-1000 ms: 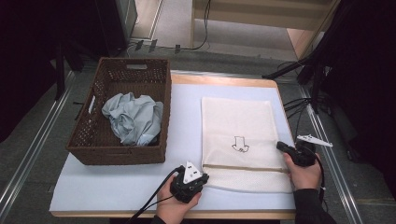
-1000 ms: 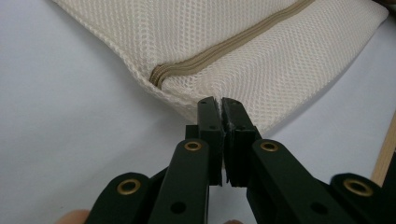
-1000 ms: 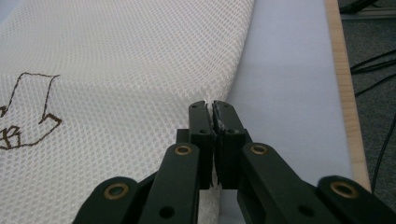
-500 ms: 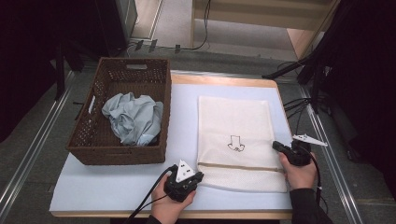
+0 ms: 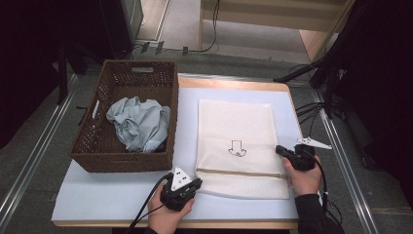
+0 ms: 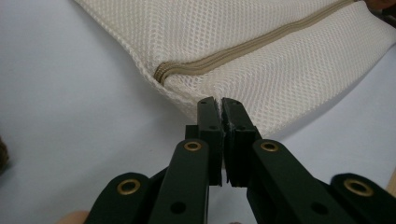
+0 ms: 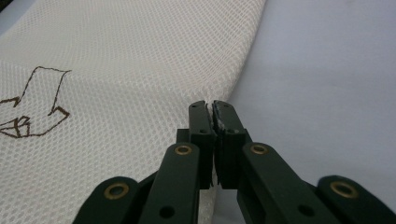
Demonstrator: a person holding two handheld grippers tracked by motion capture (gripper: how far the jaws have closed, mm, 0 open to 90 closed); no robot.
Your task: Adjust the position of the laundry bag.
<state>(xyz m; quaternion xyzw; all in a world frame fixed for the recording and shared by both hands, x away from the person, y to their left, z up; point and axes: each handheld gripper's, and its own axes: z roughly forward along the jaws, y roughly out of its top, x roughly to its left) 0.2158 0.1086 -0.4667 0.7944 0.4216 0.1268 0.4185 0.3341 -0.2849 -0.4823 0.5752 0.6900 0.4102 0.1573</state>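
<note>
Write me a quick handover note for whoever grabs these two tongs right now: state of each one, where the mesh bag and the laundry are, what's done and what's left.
Left tongs: shut, pinching the near left edge of the mesh laundry bag, just below the zipper end.
Right tongs: shut, pinching the bag's right edge.
Bag lies flat on the white table mat, zipper closed, arrow mark up.
Grey-blue garment sits crumpled in the wicker basket, left of the bag.
Done: both edges gripped.
Left, probably: open the bag and load the garment.
</note>
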